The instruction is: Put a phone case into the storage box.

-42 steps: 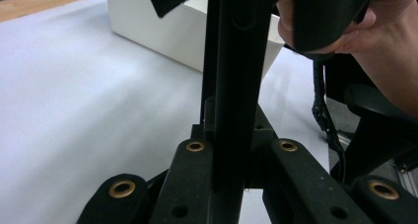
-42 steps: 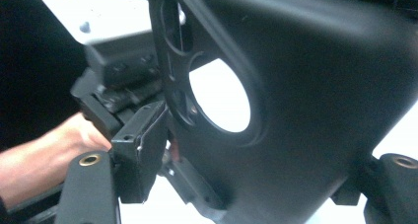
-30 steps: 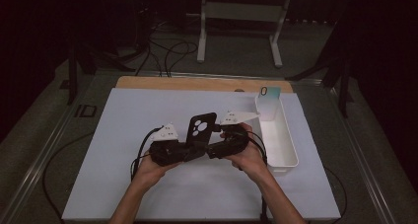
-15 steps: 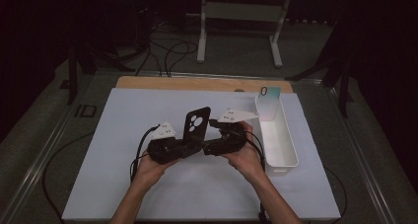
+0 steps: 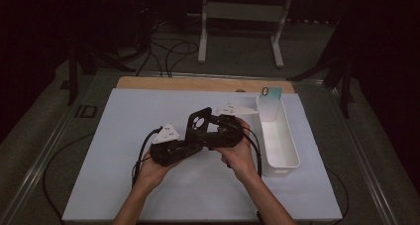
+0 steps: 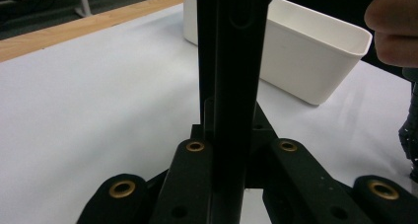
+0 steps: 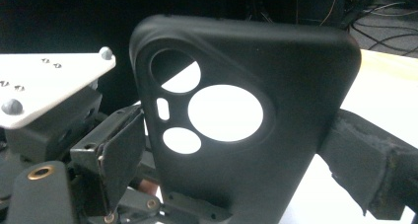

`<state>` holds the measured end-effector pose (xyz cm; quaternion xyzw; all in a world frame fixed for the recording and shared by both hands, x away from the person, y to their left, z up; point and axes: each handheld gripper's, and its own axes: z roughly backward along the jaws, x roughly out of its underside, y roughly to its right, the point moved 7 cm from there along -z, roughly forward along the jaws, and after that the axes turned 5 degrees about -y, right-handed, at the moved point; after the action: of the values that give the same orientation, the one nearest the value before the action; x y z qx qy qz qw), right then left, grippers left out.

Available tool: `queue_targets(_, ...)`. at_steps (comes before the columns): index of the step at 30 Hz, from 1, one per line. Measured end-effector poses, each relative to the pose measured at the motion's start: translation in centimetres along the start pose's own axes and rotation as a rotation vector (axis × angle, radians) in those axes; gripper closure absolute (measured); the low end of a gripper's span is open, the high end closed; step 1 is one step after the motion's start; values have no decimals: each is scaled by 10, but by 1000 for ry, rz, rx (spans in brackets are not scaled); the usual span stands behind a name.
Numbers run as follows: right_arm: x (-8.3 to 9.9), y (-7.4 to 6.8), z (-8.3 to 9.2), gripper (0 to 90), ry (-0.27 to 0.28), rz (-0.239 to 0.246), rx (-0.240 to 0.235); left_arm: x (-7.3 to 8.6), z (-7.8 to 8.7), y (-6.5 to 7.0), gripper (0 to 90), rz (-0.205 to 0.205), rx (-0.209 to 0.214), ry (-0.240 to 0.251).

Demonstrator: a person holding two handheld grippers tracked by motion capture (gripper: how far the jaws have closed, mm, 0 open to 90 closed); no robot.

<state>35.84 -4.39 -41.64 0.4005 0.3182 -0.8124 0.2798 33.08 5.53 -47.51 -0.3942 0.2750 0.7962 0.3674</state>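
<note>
Here, a white table [image 5: 124, 185] is bearing a white bin [image 5: 282, 145] at its right. The left gripper [image 5: 190, 138] is clamping an upright black phone case [image 5: 198, 126] above mid-table, while the right gripper [image 5: 210, 128], jaws just opening wide, is straddling it without pressing.

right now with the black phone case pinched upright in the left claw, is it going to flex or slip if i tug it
The phone case looks like a thin empty shell with big camera cutouts, so it is probably light and may bend some under a tug. Its matte finish probably isn't slippery. The left claw is shut on its lower edge alone, so it could pivot or twist there.
</note>
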Motion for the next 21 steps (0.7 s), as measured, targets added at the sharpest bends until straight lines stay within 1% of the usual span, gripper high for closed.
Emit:
queue_targets(1,0,0,0,118,0,0,0,0,0,0,847,0,-2,0)
queue_targets(2,-1,0,-1,112,2,-12,-6,0,0,0,847,0,-3,-1)
queue_targets(6,-1,0,-4,99,0,-18,-3,1,0,1,847,-7,-8,-4)
queue_targets(11,-1,0,-5,98,0,-15,-4,0,-1,2,847,-11,-9,-3)
queue_targets(17,-1,0,-7,96,-8,-19,4,1,-2,4,847,-16,-9,-4)
queue_targets(21,0,0,-8,97,-10,-12,11,1,-3,5,847,-22,-7,-7)
